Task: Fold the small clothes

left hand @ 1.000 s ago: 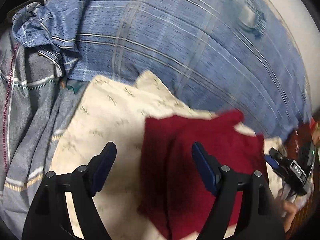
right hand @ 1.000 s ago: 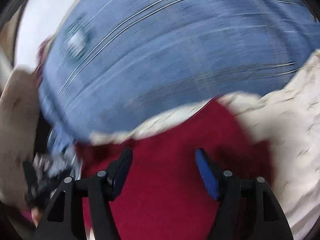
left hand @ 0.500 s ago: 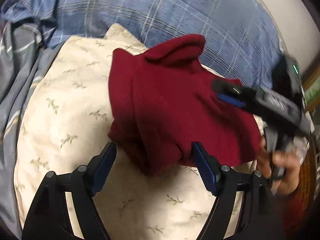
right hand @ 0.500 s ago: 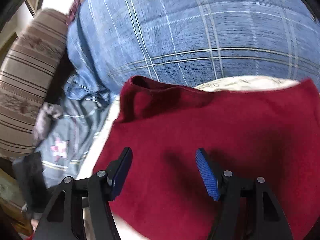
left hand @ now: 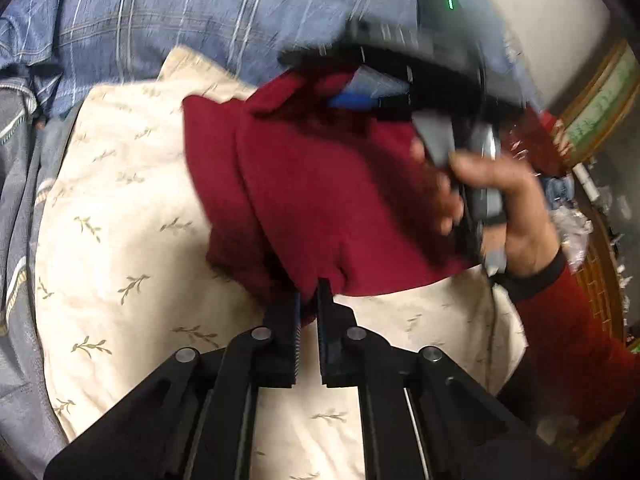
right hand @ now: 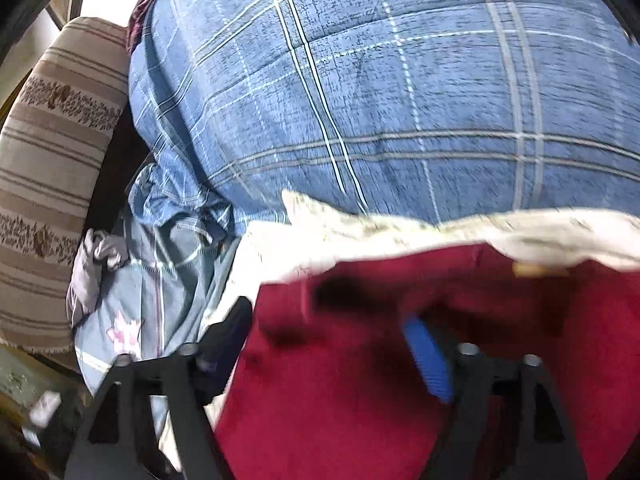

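Observation:
A dark red garment (left hand: 320, 184) lies bunched on a cream pillow with a leaf print (left hand: 132, 248). My left gripper (left hand: 308, 296) is shut on the garment's near edge. In the left wrist view my right gripper (left hand: 360, 92), held by a hand in a red sleeve, reaches over the garment's far edge, blurred. In the right wrist view my right gripper (right hand: 328, 332) is open, its blue-padded fingers (right hand: 426, 354) astride the red cloth (right hand: 360, 400).
A blue plaid quilt (right hand: 380, 100) rises behind the pillow. A grey-blue sheet (left hand: 20, 200) lies to the left. A striped beige cushion (right hand: 52, 160) stands at the far left of the right wrist view. Clutter on a wooden shelf (left hand: 600, 220) is at the right.
My left gripper has closed on the garment's near edge. My right gripper has moved up to the garment's far edge and stays open.

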The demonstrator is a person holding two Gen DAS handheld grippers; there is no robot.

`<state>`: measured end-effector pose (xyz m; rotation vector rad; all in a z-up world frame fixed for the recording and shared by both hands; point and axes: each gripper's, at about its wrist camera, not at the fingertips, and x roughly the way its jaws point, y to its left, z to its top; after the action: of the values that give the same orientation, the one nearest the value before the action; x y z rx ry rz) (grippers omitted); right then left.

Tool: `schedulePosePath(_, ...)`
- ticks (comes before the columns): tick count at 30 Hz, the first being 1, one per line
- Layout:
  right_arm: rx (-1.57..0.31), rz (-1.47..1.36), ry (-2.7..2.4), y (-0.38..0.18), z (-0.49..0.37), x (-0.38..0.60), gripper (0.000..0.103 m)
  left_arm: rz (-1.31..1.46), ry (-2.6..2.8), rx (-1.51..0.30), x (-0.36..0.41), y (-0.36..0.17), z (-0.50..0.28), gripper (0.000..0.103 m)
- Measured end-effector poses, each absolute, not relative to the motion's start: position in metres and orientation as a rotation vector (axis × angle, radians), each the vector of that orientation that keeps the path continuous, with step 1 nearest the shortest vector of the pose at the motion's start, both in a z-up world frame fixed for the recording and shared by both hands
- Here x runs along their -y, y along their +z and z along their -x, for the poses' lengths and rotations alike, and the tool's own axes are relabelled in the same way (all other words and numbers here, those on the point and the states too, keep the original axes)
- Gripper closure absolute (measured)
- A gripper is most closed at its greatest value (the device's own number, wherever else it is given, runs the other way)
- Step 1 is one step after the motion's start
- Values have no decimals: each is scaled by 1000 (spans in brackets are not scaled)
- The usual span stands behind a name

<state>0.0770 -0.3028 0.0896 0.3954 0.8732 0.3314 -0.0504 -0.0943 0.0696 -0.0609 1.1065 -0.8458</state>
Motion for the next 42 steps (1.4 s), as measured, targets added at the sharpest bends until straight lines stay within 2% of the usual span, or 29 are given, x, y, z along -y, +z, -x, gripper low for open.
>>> schedulePosePath(5,-988,-405,288,47,-115,291,21,72,-826,-1099,96,71,46,96)
schedulePosePath(6,-961,-411,289,49,-111,292,21,85,-817,-1100,92,72,44,89)
schedulePosePath(7,-935,-420,300,55,-104,295,21,99,-800,-1102,89,72,42,77)
schedulePosePath(9,-888,-453,336,70,-78,305,23,124,-758,-1089,83,70,39,59)
schedulePosePath(12,-824,-390,307,91,-25,327,23,186,-757,-1072,76,75,38,57)
schedulePosePath(15,-765,-302,166,106,23,367,23,199,-743,-1021,73,82,42,48)
schedulePosePath(19,-808,-237,-185,91,60,435,22,188,-712,-1010,83,79,43,47)
schedulePosePath(21,-867,-304,-223,70,71,464,41,175,-686,-1013,92,74,43,44)
schedulePosePath(22,-880,-353,-202,63,77,472,46,166,-673,-1010,95,72,42,41)
schedulePosePath(25,-828,-348,-178,80,95,459,44,131,-632,-994,102,70,41,40)
schedulePosePath(27,-784,-340,-136,92,106,446,36,103,-601,-988,105,65,42,37)
schedulePosePath(29,-770,-319,-99,95,115,434,24,85,-582,-976,104,64,42,35)
schedulePosePath(34,-893,-201,-128,60,103,406,23,32,-567,-947,106,66,44,34)
schedulePosePath(39,-860,-293,-13,89,103,382,23,2,-566,-931,106,70,46,34)
schedulePosePath(42,-838,-246,80,101,101,346,23,3,-573,-933,105,73,48,34)
